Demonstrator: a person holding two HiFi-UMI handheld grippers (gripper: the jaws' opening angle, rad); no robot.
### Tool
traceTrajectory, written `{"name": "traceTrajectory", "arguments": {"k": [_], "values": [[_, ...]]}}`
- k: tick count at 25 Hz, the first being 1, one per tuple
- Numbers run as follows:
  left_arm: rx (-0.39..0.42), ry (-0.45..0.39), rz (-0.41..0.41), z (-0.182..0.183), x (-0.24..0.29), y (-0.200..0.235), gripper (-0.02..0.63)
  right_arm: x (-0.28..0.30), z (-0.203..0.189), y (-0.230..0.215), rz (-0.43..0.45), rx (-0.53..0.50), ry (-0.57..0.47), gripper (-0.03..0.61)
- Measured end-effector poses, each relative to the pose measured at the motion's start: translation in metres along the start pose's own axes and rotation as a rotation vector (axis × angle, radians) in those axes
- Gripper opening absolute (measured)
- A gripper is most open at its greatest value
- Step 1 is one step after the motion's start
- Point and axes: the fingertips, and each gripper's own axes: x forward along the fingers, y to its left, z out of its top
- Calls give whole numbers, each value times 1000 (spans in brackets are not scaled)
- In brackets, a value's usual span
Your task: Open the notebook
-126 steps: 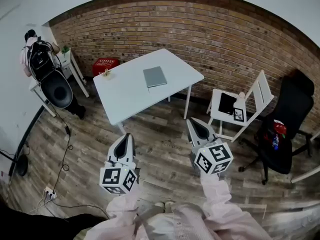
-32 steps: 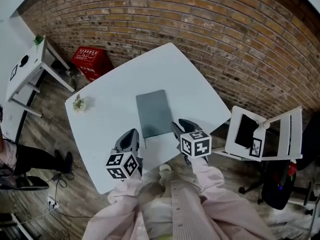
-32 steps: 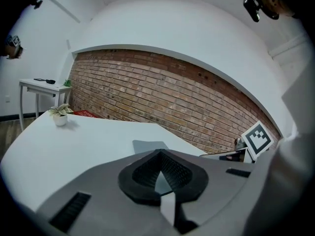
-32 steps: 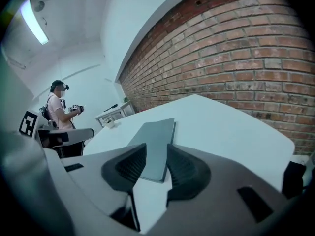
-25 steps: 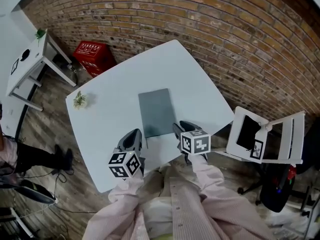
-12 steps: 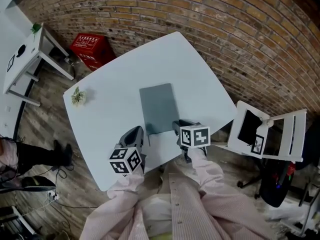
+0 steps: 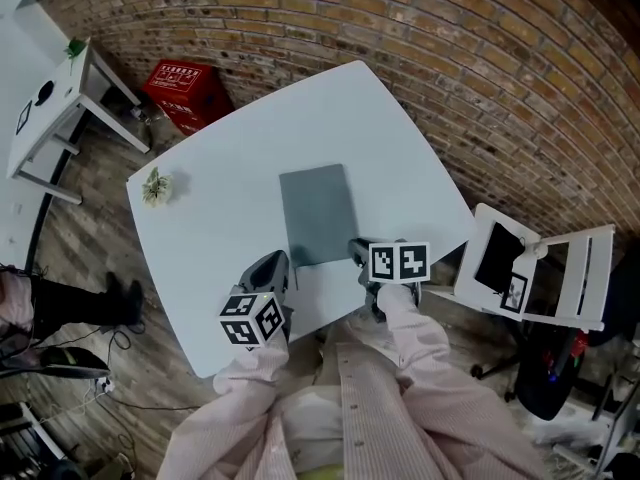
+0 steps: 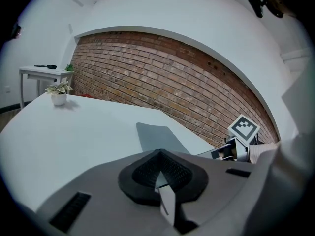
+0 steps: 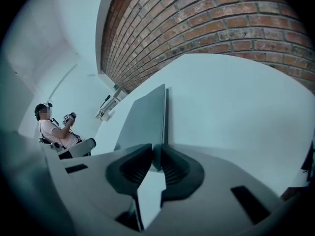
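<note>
On the white table (image 7: 220, 168) the closed grey notebook (image 7: 318, 213) is laid flat, its near corner being taken between the closing jaws of the right gripper (image 7: 357, 251) so the cover can be lifted, while the left gripper (image 7: 272, 266) is held clenched, empty, alongside.

The head view looks steeply down from above the person onto the whole tabletop (image 7: 230, 168), with the brick wall (image 7: 400, 48) along its far side. The left gripper view sits low at the tabletop's near edge and faces across it to that wall. The right gripper view, rolled sideways, sits very close to the notebook (image 9: 145, 119), whose near corner lies between the closing jaws of the right gripper (image 9: 156, 151). All three views share notebook, tabletop and wall.
</note>
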Motion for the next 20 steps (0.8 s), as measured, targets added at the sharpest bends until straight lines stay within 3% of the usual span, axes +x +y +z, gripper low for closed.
{"name": "traceTrajectory", "arguments": {"k": [20], "values": [[8,-138,96,28,-37,10,-8,-29,22,39,57,5,-92,35]]}}
